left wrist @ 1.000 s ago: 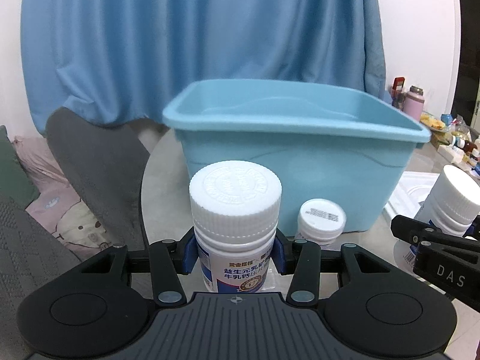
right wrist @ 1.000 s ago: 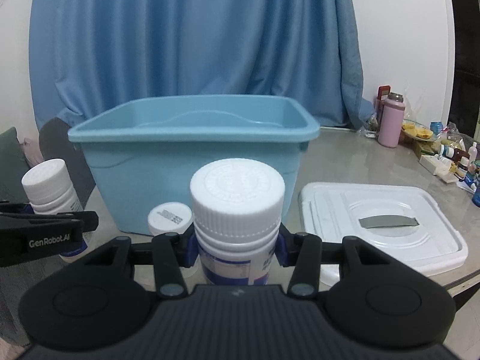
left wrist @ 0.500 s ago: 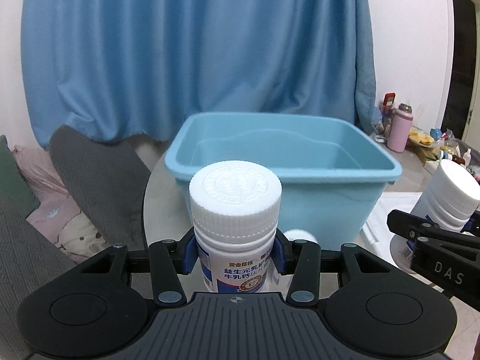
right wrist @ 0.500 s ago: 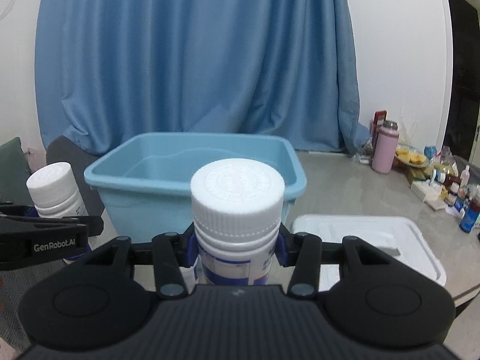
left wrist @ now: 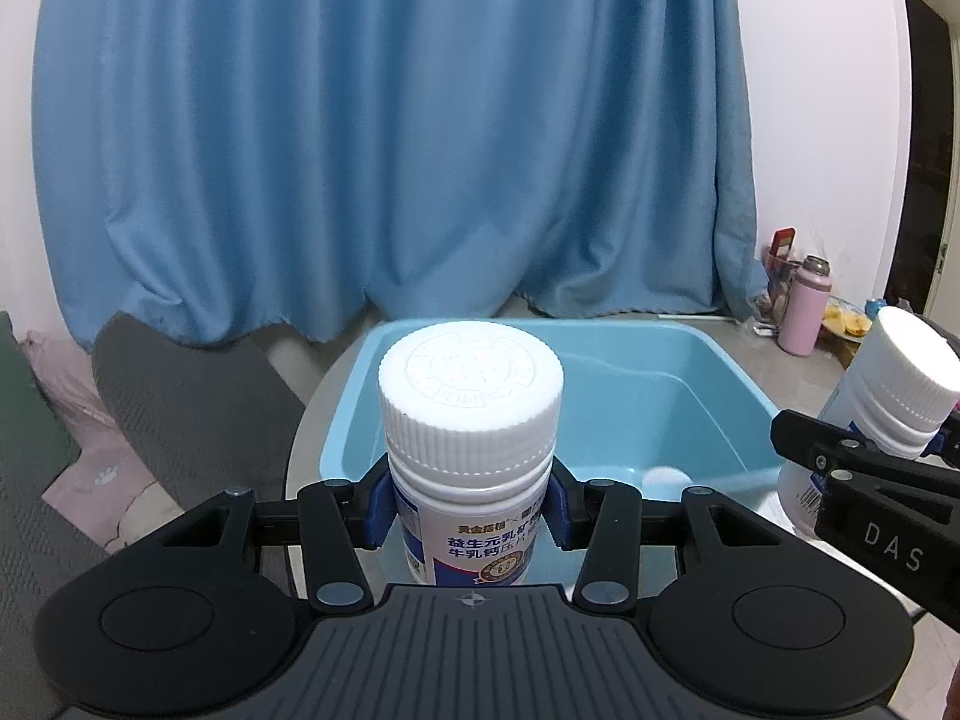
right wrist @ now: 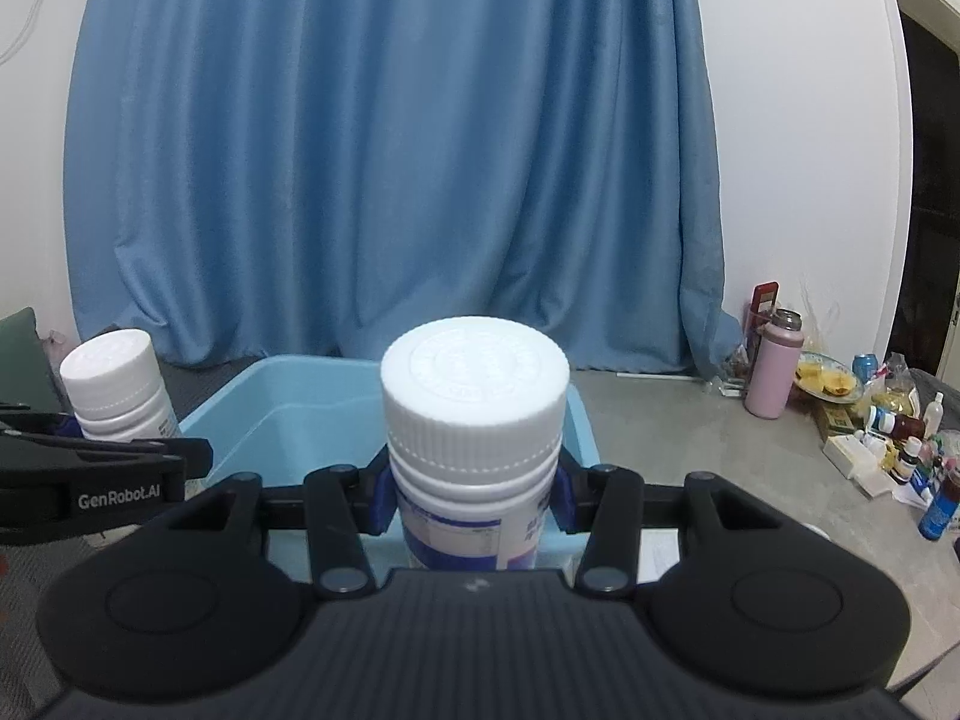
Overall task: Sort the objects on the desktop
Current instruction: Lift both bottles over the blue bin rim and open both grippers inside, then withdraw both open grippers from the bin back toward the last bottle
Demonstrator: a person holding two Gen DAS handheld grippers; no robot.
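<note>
My left gripper is shut on a white pill bottle with a blue label and holds it upright above the near edge of the light blue tub. My right gripper is shut on a second white pill bottle, also upright above the tub. Each gripper and its bottle show in the other's view, the right one and the left one. A third small white bottle shows just past the tub's near rim.
A blue curtain hangs behind the round grey table. A pink flask, snacks and several small bottles crowd the table's right side. A grey chair stands at the left.
Both grippers have risen with their bottles, from table level in front of the tub to above its rim. The white lid at the right has dropped out of sight.
</note>
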